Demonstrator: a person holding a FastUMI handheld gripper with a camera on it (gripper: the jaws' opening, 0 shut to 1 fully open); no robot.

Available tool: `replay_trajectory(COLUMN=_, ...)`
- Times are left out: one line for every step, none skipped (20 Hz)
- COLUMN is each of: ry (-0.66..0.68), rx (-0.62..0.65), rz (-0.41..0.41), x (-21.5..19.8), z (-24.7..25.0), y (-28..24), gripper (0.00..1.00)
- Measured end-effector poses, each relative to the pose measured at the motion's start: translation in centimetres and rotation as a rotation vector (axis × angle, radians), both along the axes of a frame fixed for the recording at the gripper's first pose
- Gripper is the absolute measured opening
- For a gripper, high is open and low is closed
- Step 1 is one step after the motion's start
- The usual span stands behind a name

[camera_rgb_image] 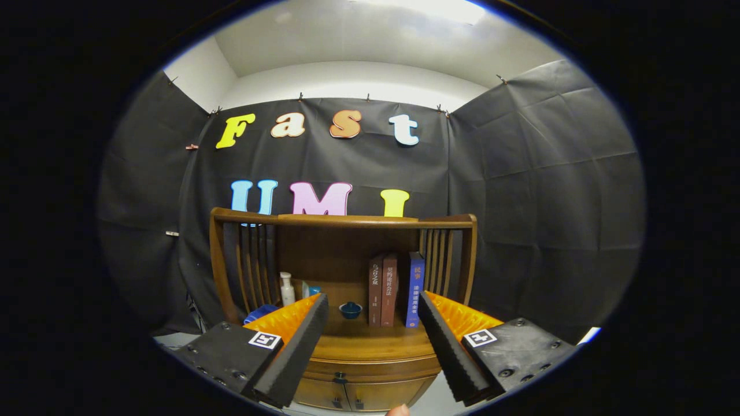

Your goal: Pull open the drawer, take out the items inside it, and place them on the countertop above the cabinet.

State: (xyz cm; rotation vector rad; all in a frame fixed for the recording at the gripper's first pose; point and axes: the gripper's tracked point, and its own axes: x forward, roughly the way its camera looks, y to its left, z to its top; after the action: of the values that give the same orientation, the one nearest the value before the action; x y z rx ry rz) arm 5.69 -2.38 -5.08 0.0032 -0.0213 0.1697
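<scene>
A brown wooden cabinet [370,370] stands ahead of me against the booth wall. Its drawer front [370,370] is closed, with a small dark knob [340,378] at the middle, and two lower doors sit beneath it. The countertop [370,345] lies above the drawer, framed by a slatted wooden rail. My gripper [373,300] is open, its fingers spread wide with nothing between them, hovering in front of and above the countertop. The drawer's contents are hidden.
On the countertop stand three upright books [396,289], a small dark blue bowl [350,310], a white bottle [287,289] and a blue object [260,314] beside the left finger. The railing [347,219] encloses the back and sides. A fingertip [398,411] shows below.
</scene>
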Motion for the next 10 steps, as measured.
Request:
replay_trajectory(ry=0.006, rx=0.006, rz=0.009, x=0.3, z=-1.7, y=0.3, gripper=0.99)
replay_trajectory(ry=0.012, rx=0.009, rz=0.015, x=0.5, z=-3.6, y=0.8, gripper=0.99)
replay_trajectory(ry=0.023, rx=0.008, rz=0.025, x=0.8, z=-5.8, y=1.5, gripper=0.99)
replay_trajectory(ry=0.028, rx=0.008, rz=0.036, x=1.0, z=-8.0, y=2.3, gripper=0.99)
replay_trajectory(ry=0.037, rx=0.002, rz=0.042, x=1.2, z=-10.4, y=2.9, gripper=0.99)
replay_trajectory(ry=0.047, rx=-0.003, rz=0.055, x=1.5, z=-12.8, y=3.6, gripper=0.99)
replay_trajectory(ry=0.062, rx=-0.013, rz=0.062, x=1.7, z=-15.4, y=4.2, gripper=0.99)
replay_trajectory(ry=0.081, rx=-0.02, rz=0.063, x=2.1, z=-18.1, y=4.6, gripper=0.99)
replay_trajectory(ry=0.103, rx=-0.025, rz=0.062, x=2.5, z=-20.6, y=4.9, gripper=0.98)
replay_trajectory(ry=0.129, rx=-0.02, rz=0.062, x=2.9, z=-23.0, y=5.2, gripper=0.98)
